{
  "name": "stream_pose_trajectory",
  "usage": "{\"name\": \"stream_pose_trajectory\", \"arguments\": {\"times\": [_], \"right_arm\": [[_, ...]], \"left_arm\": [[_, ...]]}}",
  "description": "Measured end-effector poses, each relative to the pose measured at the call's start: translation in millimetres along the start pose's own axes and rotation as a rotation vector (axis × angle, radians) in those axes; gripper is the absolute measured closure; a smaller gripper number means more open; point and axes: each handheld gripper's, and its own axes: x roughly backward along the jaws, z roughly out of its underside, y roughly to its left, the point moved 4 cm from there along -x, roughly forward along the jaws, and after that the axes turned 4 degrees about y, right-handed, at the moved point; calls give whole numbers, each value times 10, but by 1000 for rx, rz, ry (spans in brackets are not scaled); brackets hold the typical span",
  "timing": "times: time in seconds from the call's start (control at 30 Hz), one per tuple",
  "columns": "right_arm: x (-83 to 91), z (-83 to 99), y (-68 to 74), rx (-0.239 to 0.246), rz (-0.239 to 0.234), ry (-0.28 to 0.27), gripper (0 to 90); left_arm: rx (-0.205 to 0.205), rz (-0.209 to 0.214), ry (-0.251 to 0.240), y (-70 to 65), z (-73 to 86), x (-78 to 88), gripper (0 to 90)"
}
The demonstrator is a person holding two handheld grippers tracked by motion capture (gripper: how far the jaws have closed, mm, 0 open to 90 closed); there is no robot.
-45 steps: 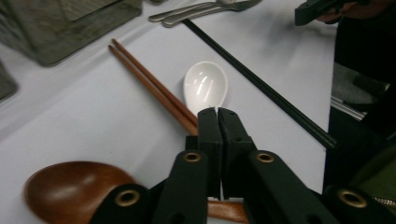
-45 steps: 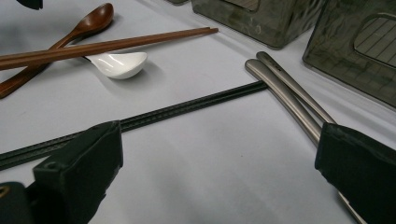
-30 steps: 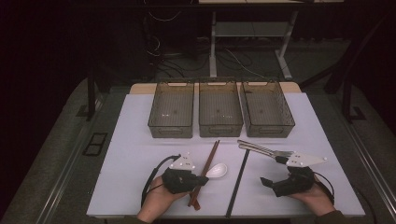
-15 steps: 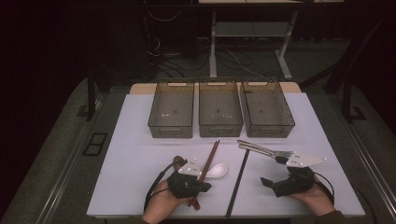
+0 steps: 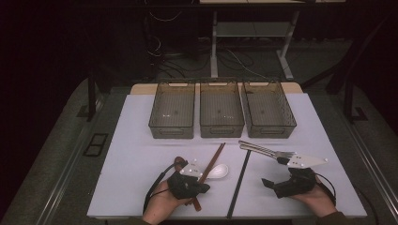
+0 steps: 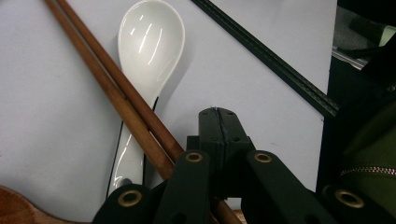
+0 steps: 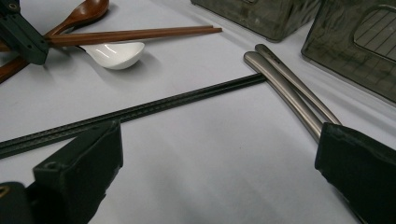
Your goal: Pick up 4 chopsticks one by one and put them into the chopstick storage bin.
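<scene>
Plainly, cutlery waiting to be sorted near the bins.
Left gripper (image 6: 218,122) has its jaws closed on nothing, resting over the wooden chopsticks (image 5: 212,166) beside the white spoon (image 6: 148,51); right gripper (image 7: 219,172) gapes, unladen; chopsticks look light, stiff, slippery; pinch mid-length.

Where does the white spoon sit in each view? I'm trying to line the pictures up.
High view: white spoon lies low, left of centre, beside the left tool.
Left gripper view: upper left, under the brown chopsticks.
Right gripper view: upper left.
Shared landmark: the brown chopsticks crossing it.
</scene>
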Motion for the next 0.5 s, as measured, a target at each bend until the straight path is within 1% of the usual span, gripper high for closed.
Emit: {"name": "stream_pose_trajectory", "arguments": {"times": [0.5], "right_arm": [[-2,2,-3,2,3,2,9]], "left_arm": [[8,-30,-2,43,20,49,888]]}}
